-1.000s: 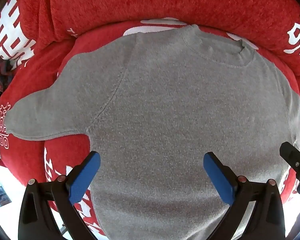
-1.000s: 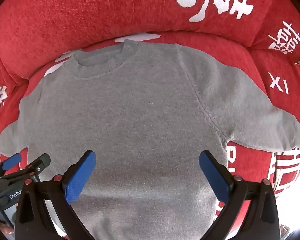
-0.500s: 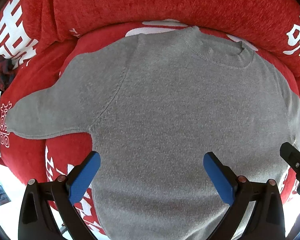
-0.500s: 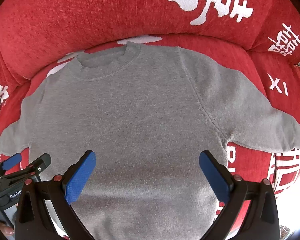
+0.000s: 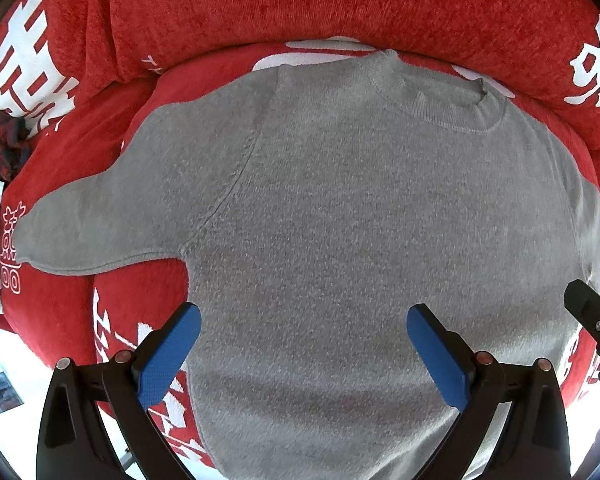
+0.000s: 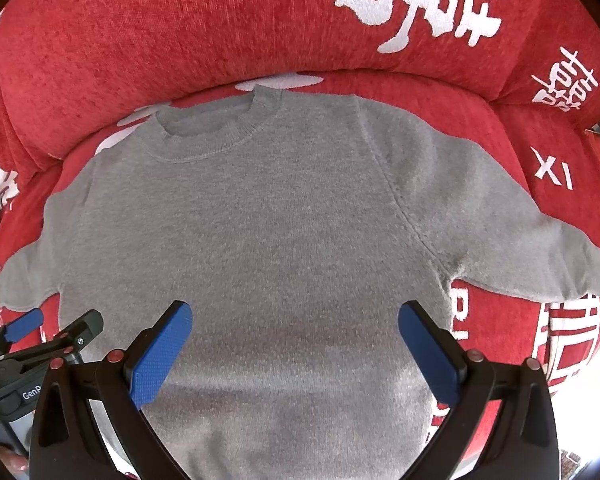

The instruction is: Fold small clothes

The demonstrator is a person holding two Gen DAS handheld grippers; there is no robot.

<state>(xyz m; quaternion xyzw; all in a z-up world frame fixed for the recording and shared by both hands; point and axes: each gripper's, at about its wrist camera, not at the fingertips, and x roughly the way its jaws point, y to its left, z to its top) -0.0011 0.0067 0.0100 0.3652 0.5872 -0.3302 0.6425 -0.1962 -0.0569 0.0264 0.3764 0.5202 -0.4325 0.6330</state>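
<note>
"GenR…" reads on the left gripper [image 6: 52, 330] body, its name cut off; "XI" shows in white on the red sofa cover [image 6: 552, 174]. The grey sweater [image 5: 360, 220] lies flat, neck away, beneath both grippers. Left jaws spread; right gripper [image 6: 294, 338] jaws spread too, each pair straddling its lower body.

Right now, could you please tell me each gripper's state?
Left gripper: open, holding nothing, above the sweater.
Right gripper: open, holding nothing.

Grey knit sweater [image 5: 340, 220] flat, front up, sleeves out, on red sofa [image 5: 300, 8].
</note>
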